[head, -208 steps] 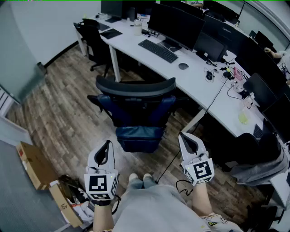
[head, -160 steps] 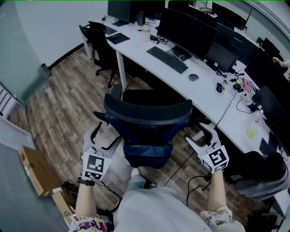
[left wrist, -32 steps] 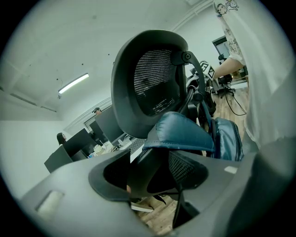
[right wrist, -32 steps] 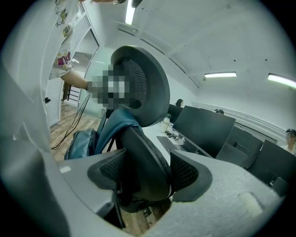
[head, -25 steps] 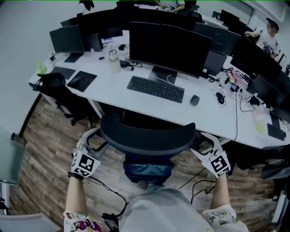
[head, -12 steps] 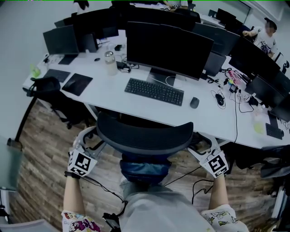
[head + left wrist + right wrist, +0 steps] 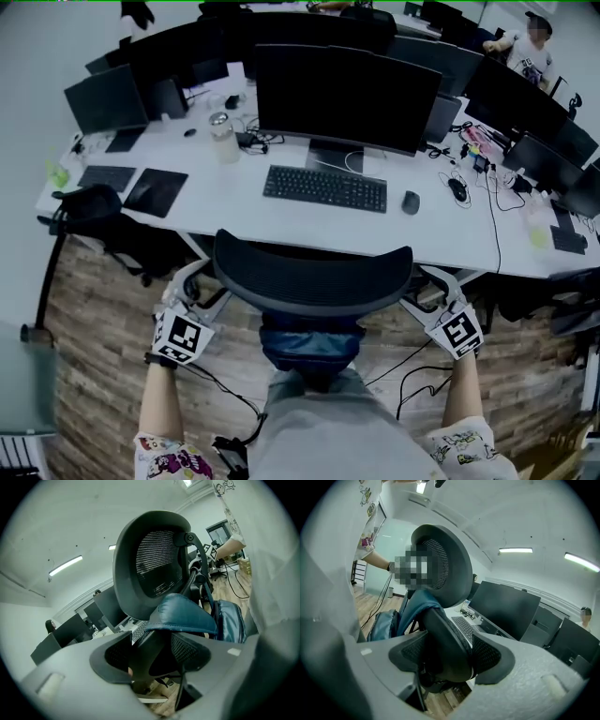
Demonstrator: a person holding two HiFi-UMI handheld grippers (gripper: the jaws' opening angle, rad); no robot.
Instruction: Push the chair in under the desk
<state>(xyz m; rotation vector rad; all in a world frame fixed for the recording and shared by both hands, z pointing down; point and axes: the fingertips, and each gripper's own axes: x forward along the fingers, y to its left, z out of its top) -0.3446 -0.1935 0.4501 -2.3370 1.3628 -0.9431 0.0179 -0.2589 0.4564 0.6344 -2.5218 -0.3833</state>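
You've got the chair [image 7: 312,279] up against the desk [image 7: 234,220] edge, left gripper [image 7: 190,287] and right gripper [image 7: 439,285] each clamped wide on an armrest [image 7: 445,648], but most of it sticks out, so I'd say more shoving's left.

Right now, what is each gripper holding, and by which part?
The office chair: the left gripper is closed on its left armrest, the right gripper on its right armrest.

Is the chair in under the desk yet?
Not fully: the chair backrest stands at the desk edge, blue lower part out over the floor.
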